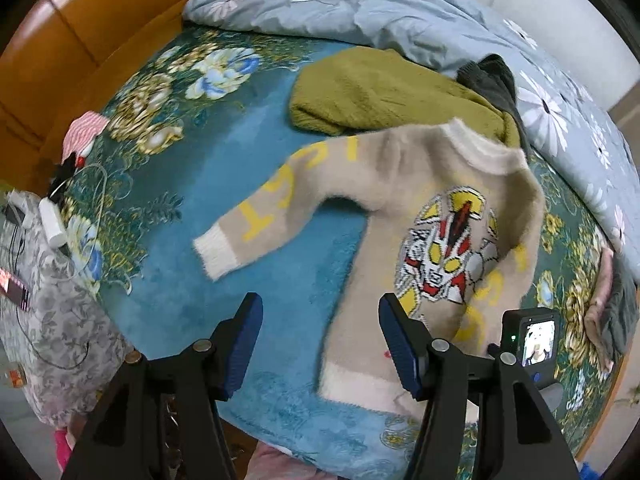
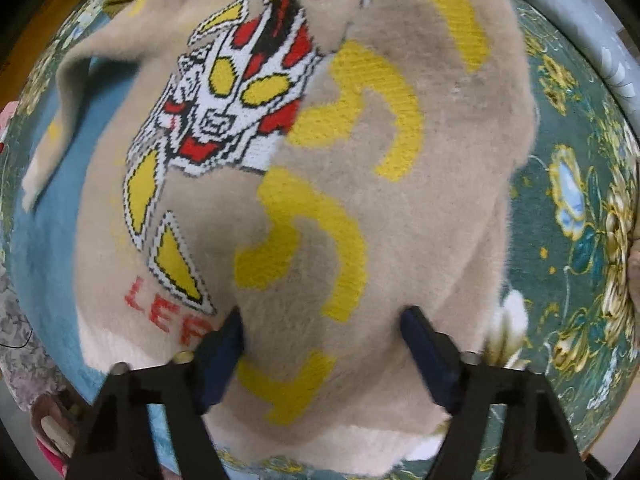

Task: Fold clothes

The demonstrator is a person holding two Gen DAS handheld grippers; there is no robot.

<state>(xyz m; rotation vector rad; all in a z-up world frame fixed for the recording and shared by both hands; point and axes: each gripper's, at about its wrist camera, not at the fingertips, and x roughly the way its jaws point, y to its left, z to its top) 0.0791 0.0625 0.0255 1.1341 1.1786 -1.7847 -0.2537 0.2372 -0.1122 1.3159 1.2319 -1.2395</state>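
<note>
A beige fluffy sweater [image 1: 384, 208] with a red, white and yellow robot face lies on the blue floral blanket [image 1: 160, 184]. Its left sleeve [image 1: 260, 216] stretches out flat; the right sleeve [image 2: 360, 200] with yellow letters is folded over the body. My left gripper [image 1: 320, 340] is open and empty, above the blanket beside the sweater's hem. My right gripper [image 2: 320, 344] is open, its fingers either side of the folded sleeve near the cuff; the sweater [image 2: 224, 128] fills that view. The right gripper's camera body [image 1: 532, 340] shows in the left wrist view.
An olive green garment [image 1: 376, 92] and a dark one [image 1: 492, 76] lie behind the sweater. A light blue floral duvet [image 1: 400, 4] is bunched at the back. An orange headboard [image 1: 80, 28] stands left. A grey pillow with cables and a charger [image 1: 52, 220] lies at the left edge.
</note>
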